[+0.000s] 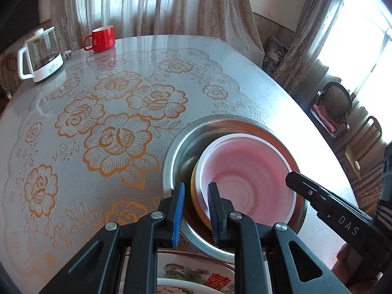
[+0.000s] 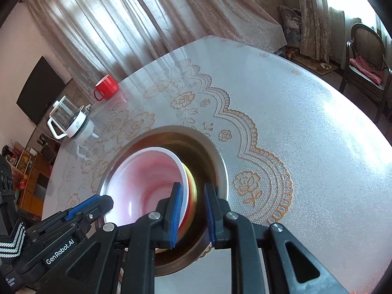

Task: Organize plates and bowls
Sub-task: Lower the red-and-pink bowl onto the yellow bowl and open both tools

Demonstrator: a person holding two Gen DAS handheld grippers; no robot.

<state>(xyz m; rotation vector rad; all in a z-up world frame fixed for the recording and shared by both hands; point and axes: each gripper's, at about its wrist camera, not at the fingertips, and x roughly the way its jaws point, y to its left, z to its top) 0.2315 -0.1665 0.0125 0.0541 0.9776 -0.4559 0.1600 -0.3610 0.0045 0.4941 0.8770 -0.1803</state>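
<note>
A pink-and-white bowl (image 1: 247,171) sits nested in a yellow bowl (image 1: 194,191) inside a large steel basin (image 1: 171,156) on the table. My left gripper (image 1: 196,210) is open, its jaws astride the left rims of the nested bowls. My right gripper (image 2: 192,213) is open, its jaws astride the right rims of the pink bowl (image 2: 147,186) and the yellow bowl (image 2: 193,191) within the basin (image 2: 220,161). Each gripper shows in the other's view, the right (image 1: 325,201) and the left (image 2: 80,208). A patterned plate (image 1: 196,274) lies below the left gripper.
A red mug (image 1: 101,39) and a glass kettle (image 1: 40,56) stand at the table's far left edge; both also show in the right wrist view, mug (image 2: 106,87) and kettle (image 2: 68,120). Chairs (image 2: 365,58) stand off the table's right side. A lace-patterned cloth (image 1: 110,122) covers the table.
</note>
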